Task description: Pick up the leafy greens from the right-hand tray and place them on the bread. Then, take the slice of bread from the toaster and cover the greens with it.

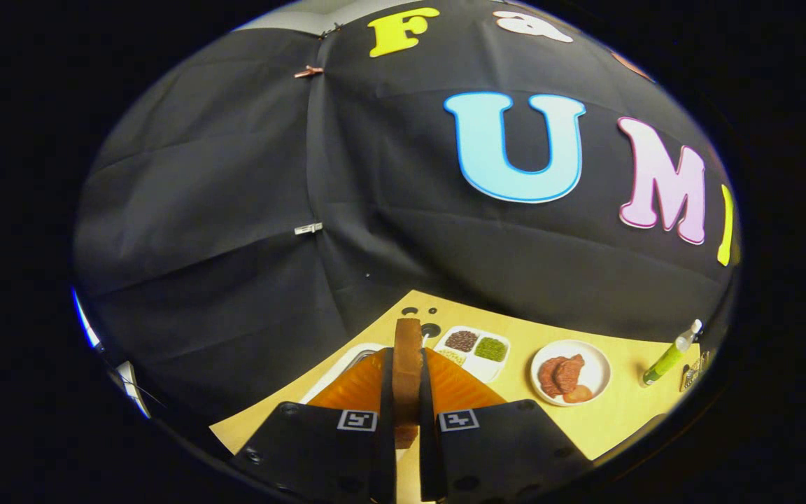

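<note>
Gripper (406, 392) clamps bread slice (407, 371) edge-on between both fingers, lifted above table (606, 420), with divided tray (476, 350) just beyond it, ready for covering.

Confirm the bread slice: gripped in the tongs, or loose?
Gripped. The bread slice stands on edge between the two fingers of the tongs, both pressing its faces, held above the wooden table.

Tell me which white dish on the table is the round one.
The round plate holding the reddish meat slices, right of the gripper shut on the bread slice. The divided tray beside it is rectangular, with compartments.
</note>
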The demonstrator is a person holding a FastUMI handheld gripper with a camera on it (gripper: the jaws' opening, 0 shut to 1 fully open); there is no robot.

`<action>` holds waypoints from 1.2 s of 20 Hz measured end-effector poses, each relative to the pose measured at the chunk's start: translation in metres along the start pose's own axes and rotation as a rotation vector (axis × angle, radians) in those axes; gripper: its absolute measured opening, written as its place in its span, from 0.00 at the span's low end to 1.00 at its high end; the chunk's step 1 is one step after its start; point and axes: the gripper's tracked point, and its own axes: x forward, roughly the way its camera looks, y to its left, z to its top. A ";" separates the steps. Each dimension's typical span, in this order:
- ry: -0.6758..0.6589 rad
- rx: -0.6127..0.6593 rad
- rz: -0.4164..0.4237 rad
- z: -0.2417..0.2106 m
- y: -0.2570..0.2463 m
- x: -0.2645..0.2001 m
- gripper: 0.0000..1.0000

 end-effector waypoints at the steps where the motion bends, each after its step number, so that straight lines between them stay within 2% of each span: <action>1: -0.005 0.021 -0.012 0.001 -0.012 -0.009 0.17; 5: -0.002 0.069 -0.072 -0.013 -0.062 -0.042 0.17; 9: 0.064 0.135 -0.111 -0.061 -0.104 -0.068 0.17; 14: 0.154 0.252 -0.103 -0.131 -0.127 -0.088 0.17; 19: 0.211 0.343 -0.130 -0.184 -0.150 -0.098 0.17; 24: 0.242 0.362 -0.174 -0.218 -0.176 -0.108 0.17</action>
